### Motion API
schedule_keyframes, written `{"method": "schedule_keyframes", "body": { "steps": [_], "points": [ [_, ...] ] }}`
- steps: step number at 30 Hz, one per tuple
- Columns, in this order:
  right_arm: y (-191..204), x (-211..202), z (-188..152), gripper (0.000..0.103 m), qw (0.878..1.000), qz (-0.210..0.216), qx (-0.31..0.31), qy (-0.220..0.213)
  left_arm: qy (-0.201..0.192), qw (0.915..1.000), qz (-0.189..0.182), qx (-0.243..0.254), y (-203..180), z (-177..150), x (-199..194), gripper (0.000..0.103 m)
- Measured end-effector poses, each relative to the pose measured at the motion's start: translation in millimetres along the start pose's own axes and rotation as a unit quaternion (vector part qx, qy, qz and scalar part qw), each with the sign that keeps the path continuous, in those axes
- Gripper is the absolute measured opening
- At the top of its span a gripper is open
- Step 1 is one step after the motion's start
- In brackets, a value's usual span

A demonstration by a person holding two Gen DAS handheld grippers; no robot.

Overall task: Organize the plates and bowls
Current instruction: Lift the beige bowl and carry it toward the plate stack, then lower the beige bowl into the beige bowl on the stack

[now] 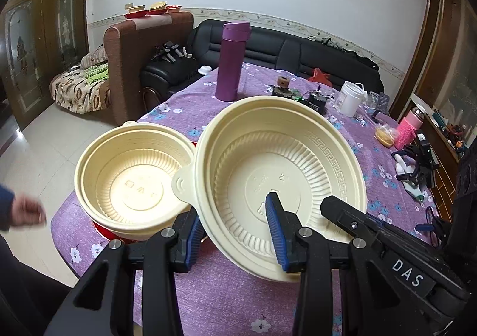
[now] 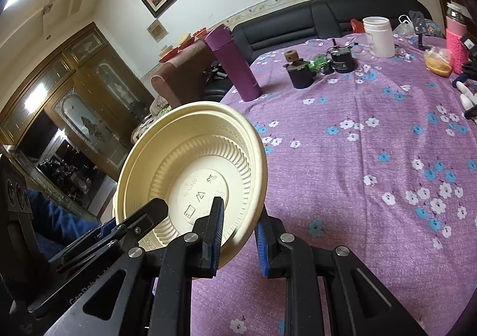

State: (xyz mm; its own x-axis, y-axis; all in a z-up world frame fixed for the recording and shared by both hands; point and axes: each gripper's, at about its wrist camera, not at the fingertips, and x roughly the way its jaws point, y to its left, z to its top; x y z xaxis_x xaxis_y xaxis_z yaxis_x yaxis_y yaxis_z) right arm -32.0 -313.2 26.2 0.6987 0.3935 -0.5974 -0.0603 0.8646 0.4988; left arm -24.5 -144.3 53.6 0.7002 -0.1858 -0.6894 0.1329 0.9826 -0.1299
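Note:
A large cream plastic bowl (image 1: 268, 157) (image 2: 190, 157) hangs tilted above the purple flowered tablecloth (image 1: 238, 300) (image 2: 372, 157), gripped by both grippers. My left gripper (image 1: 235, 233) straddles its near wall, one blue pad inside and the other touching the outside. My right gripper (image 2: 240, 228) is shut on the rim, with one finger (image 1: 337, 209) showing on the bowl's right side in the left wrist view. To the bowl's left, a stack of smaller cream bowls (image 1: 134, 175) rests on a red plate (image 1: 103, 230) at the table's edge.
A purple flask (image 1: 231, 62) (image 2: 235, 68) stands behind the bowls. A white jar (image 1: 350, 97) (image 2: 378, 36), small dark parts (image 2: 301, 74) and a pink bottle (image 1: 408, 130) crowd the far right. A person's hand (image 1: 28, 211) is off the table's left edge.

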Motion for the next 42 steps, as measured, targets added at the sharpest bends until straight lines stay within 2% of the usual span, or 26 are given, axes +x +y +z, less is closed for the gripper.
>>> {"method": "schedule_keyframes", "body": {
  "steps": [20,42],
  "points": [
    [57.8,48.7,20.8,0.022,0.998,0.024,-0.058,0.016,-0.016,0.9979,0.046,-0.042,56.0,18.5,4.0,0.041],
    [108.8,95.5,19.8,0.023,0.992,0.05,-0.104,0.047,-0.023,0.9916,0.104,-0.073,108.9,17.6,-0.4,0.041]
  ]
}}
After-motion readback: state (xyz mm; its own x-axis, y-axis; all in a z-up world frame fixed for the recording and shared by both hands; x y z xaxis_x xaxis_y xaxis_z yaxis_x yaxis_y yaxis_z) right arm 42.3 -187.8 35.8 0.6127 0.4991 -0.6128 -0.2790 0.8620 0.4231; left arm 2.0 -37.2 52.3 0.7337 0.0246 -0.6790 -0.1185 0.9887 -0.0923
